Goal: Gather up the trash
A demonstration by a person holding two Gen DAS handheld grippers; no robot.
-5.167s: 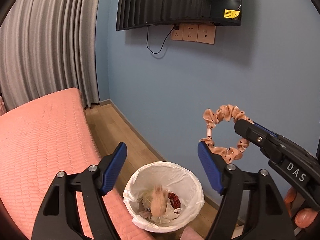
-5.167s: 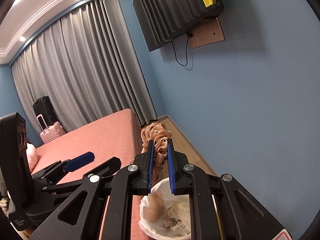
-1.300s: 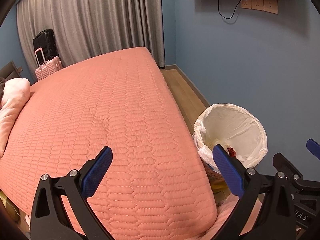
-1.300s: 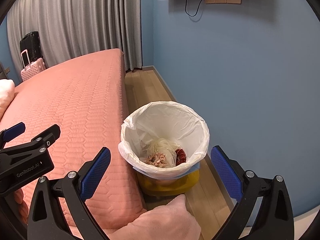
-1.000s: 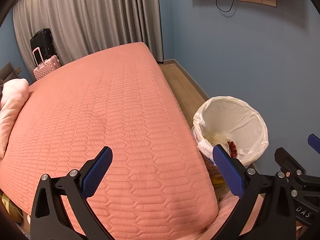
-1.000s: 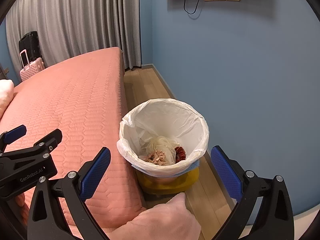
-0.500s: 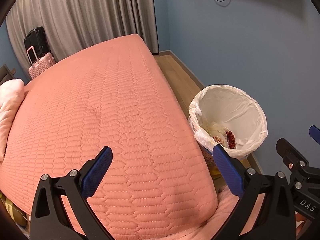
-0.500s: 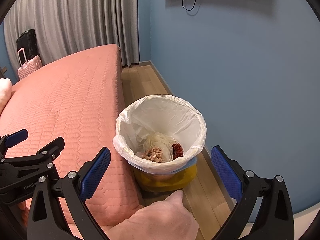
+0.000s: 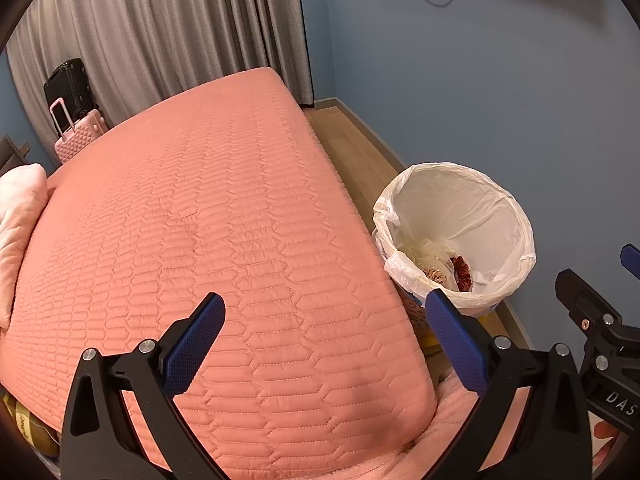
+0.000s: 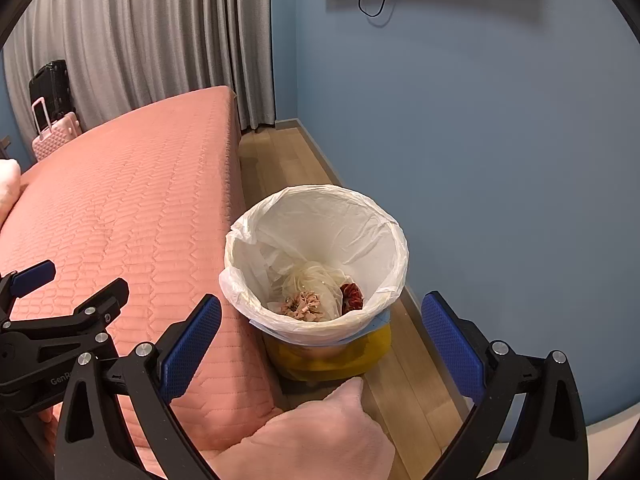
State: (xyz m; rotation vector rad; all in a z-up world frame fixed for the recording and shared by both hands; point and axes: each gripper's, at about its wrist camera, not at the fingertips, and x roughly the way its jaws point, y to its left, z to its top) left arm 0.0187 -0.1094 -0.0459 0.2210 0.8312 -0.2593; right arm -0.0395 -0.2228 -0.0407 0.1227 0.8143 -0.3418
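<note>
Both grippers empty, jaws spread wide. Bin (image 10: 316, 248) stands off the bed's (image 9: 208, 208) corner, dead ahead of right gripper (image 10: 320, 340); left gripper (image 9: 324, 344) faces bare bed.

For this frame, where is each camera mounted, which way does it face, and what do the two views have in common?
Left wrist: sits on the left gripper, looks down across the pink bed; its own open jaws show, and the right gripper at the right edge.
Right wrist: sits on the right gripper, looks down at the trash bin by the blue wall; its own open jaws show, and the left gripper at the left edge.
Shared: bed, bin, grey curtain, pink suitcase.
</note>
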